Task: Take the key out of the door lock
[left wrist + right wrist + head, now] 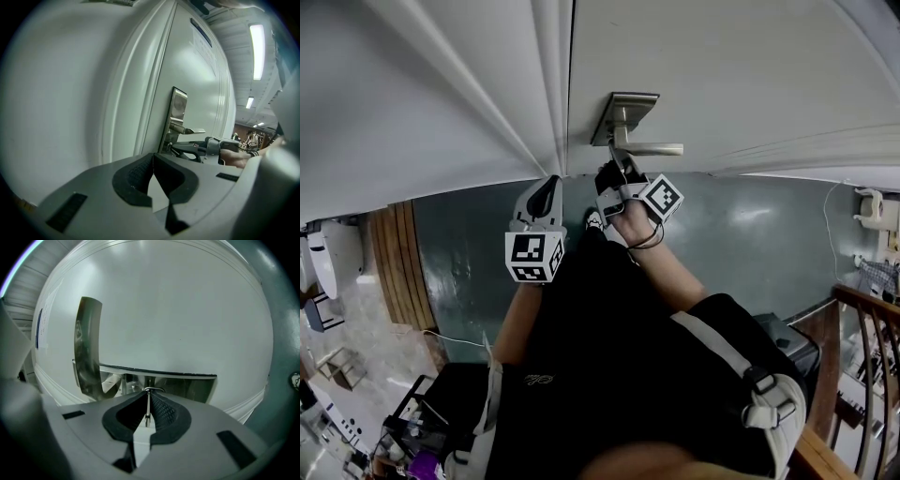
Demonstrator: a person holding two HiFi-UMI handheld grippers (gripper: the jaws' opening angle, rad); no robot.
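Since the white door (722, 75) carries everything here, any crooked tug ends up on its hardware: the lock plate (623, 114) sits close to the door's latch edge, the lever handle (661, 148) juts out across it, and the keyhole seems to lie at the plate's lower end, just beneath that lever. The left gripper (153, 161) hangs near the frame side of that edge, its jaws pressed together on nothing, so it steadies nothing. The right gripper (148, 398) is almost fully closed, its pads pinching the flat of the key (147, 414), which appears seated in the lock (the blade itself shows in no view). As I judge it, three things could go wrong: pulling with the key turned off its release position would jam it, pulling off-axis could bend it or knock the lever, and the thin smooth metal may slide out of the pads
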